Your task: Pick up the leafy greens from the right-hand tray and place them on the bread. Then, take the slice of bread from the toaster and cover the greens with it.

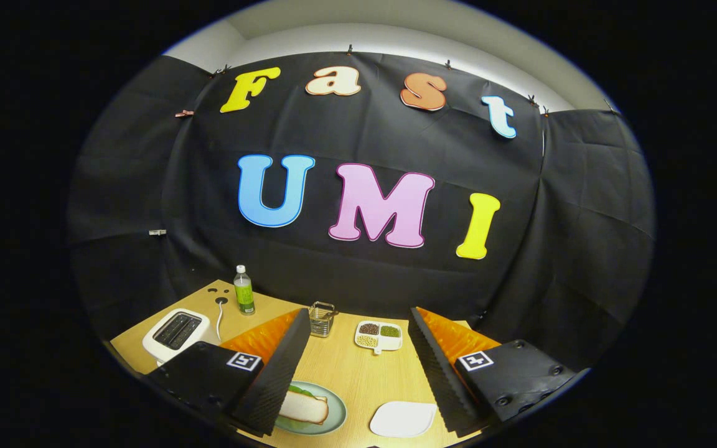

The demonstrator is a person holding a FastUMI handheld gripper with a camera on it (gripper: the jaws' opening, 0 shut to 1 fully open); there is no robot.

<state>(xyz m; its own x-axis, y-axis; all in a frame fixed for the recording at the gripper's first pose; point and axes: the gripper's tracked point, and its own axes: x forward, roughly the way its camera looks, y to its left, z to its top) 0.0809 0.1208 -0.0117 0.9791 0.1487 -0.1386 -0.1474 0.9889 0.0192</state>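
A black cloth wall closed off the booth behind a light wooden surface. The gripper hung above that surface with its two ridged black fingers spread wide apart and nothing held between them. Just inside the left finger sat a pale green plate carrying a slice of bread, with a bit of leafy greens showing from under the bread's far edge. Near the right finger lay a white tray, bare on top. Farther off, between the fingers, stood a small wire basket and a divided white dish of coloured grains. Beyond the left finger stood a white toaster, its cord trailing to a hole in the surface, beside a green-labelled bottle
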